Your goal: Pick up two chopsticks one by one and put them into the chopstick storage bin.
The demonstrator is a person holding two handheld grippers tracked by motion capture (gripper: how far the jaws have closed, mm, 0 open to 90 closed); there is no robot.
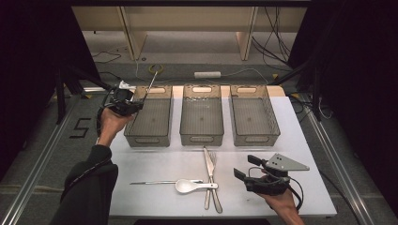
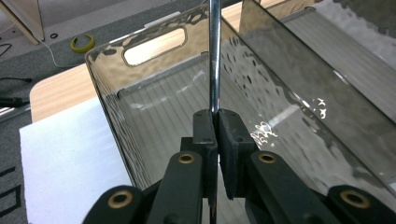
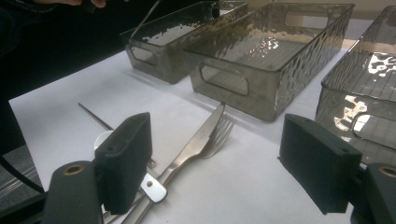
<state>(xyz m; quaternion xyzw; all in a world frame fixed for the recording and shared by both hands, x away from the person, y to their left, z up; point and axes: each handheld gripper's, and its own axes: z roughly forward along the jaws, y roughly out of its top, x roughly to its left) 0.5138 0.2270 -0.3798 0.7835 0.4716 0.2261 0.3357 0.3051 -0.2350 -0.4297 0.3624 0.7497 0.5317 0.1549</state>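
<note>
My left gripper point(image 1: 135, 106) is shut on a thin metal chopstick point(image 1: 150, 84) and holds it over the left grey bin point(image 1: 147, 138). In the left gripper view the chopstick point(image 2: 214, 56) rises straight up from between the closed pads point(image 2: 205, 128), with the bin's handled end wall point(image 2: 140, 70) behind it. My right gripper point(image 1: 244, 166) hovers open above the table's front right with nothing between its jaws. In the right gripper view its gripper point(image 3: 217, 126) looks over a knife point(image 3: 196, 140) and a fork point(image 3: 220, 134).
On the white mat point(image 1: 155, 164) lie a second chopstick point(image 1: 159, 182), a white spoon point(image 1: 187, 186), a knife point(image 1: 208, 161) and a fork point(image 1: 214, 187). The middle bin point(image 1: 202, 138) and the right bin point(image 1: 256, 138) stand in a row behind them.
</note>
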